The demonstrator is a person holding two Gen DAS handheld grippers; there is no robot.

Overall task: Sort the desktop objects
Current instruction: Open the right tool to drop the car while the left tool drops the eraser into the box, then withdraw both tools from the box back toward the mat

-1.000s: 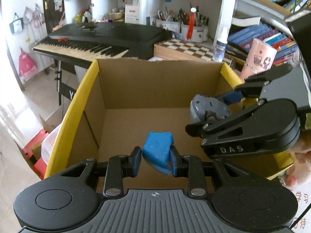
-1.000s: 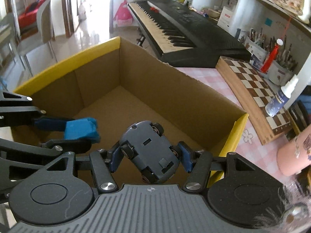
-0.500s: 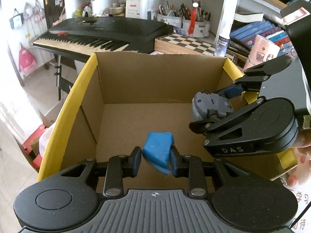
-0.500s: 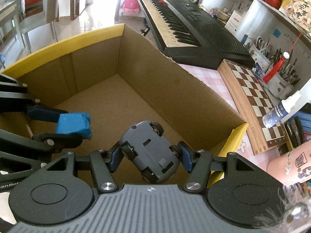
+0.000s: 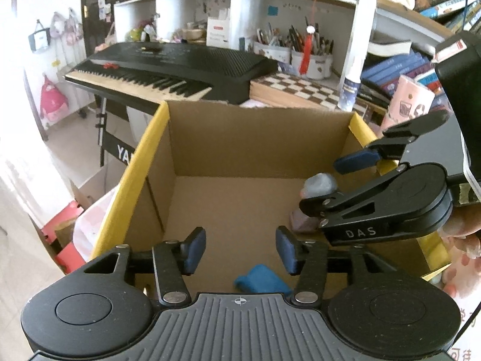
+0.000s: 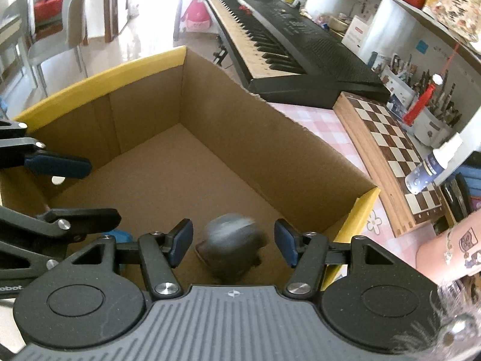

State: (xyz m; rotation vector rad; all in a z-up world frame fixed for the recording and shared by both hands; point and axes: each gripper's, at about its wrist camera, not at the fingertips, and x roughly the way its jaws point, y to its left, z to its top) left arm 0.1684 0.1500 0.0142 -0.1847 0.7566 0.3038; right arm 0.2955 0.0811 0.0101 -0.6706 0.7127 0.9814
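Observation:
A cardboard box point(image 5: 255, 138) with yellow rims lies open below both grippers; it also shows in the right wrist view point(image 6: 270, 138). My left gripper point(image 5: 240, 249) is open over the box, and the blue block point(image 5: 261, 279) lies loose just below it. My right gripper point(image 6: 233, 242) is open, and the grey toy car point(image 6: 231, 240) is blurred between and below its fingers, touching neither. The car point(image 5: 318, 183) also shows in the left wrist view, beside the right gripper point(image 5: 345, 180).
A black keyboard point(image 6: 285, 45) stands behind the box. A chessboard point(image 6: 387, 150), a spray bottle point(image 6: 430, 168), pen pots point(image 5: 300, 54) and books point(image 5: 399, 72) lie on the pink desk to the right. A pink cup point(image 6: 448, 249) stands near the right gripper.
Both grippers have opened. The blue block has dropped from the left gripper and the grey car from the right one, into the box.

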